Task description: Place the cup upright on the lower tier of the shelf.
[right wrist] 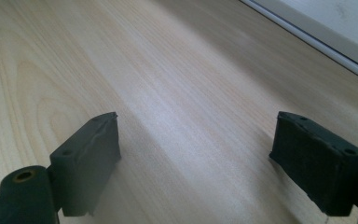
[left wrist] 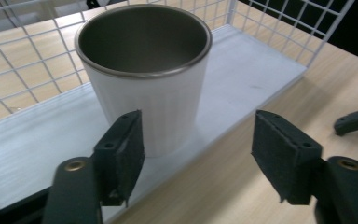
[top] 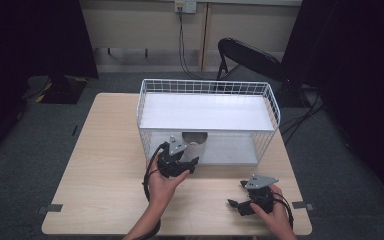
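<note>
A white cup [left wrist: 154, 100] with a metal rim and dark inside stands upright on the lower white shelf [left wrist: 242, 70] of a wire rack; in the high view the cup [top: 196, 144] sits at the shelf's front edge. My left gripper [left wrist: 196, 156] is open just in front of the cup, its jaws spread wider than the cup and not touching it. From above, the left gripper [top: 177, 161] is held by a hand at the rack's open front. My right gripper [right wrist: 196, 163] is open, low over bare wood, and lies near the table's front right [top: 250, 199].
The white wire rack [top: 207, 120] has two shelves and stands at the back middle of the wooden table [top: 105, 175]. A black chair [top: 247, 55] is behind the table. Tape marks [top: 54, 207] sit at the front corners.
</note>
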The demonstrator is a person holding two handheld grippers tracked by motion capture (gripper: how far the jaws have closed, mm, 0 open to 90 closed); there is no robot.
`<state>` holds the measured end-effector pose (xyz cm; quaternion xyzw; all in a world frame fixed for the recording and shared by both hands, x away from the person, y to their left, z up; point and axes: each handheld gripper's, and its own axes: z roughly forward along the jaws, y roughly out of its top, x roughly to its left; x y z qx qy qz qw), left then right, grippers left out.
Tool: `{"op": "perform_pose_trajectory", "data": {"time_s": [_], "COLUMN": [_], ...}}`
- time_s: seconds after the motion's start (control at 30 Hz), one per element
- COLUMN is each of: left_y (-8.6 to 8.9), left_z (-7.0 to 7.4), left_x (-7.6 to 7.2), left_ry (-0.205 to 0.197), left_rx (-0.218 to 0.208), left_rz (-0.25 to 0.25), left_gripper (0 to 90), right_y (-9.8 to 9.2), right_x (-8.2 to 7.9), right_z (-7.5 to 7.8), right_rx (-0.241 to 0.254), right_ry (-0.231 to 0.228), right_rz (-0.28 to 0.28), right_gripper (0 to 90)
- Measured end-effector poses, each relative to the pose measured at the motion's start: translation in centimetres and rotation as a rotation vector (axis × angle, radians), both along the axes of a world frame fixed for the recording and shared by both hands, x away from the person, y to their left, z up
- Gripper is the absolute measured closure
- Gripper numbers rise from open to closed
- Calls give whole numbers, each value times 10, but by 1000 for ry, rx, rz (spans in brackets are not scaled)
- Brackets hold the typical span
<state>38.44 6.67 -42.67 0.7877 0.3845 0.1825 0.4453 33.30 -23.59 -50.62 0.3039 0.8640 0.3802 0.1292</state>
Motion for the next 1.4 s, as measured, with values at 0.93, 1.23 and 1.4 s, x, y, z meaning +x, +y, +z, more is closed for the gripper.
{"op": "perform_pose_trajectory", "data": {"time_s": [0.93, 1.23, 1.4], "left_y": [34, 52, 60], "left_z": [12, 9, 8], "left_x": [-30, -36, -39], "left_ry": [28, 46, 46], "left_rx": [-23, -14, -11], "left_rz": [-222, -225, -242], "left_gripper": [160, 160, 161], "right_y": [0, 0, 0], "right_x": [1, 1, 1], "right_z": [0, 0, 0], "right_rx": [0, 0, 0], "right_ry": [-1, -1, 0], "right_rz": [5, 5, 5], "right_gripper": [142, 142, 142]}}
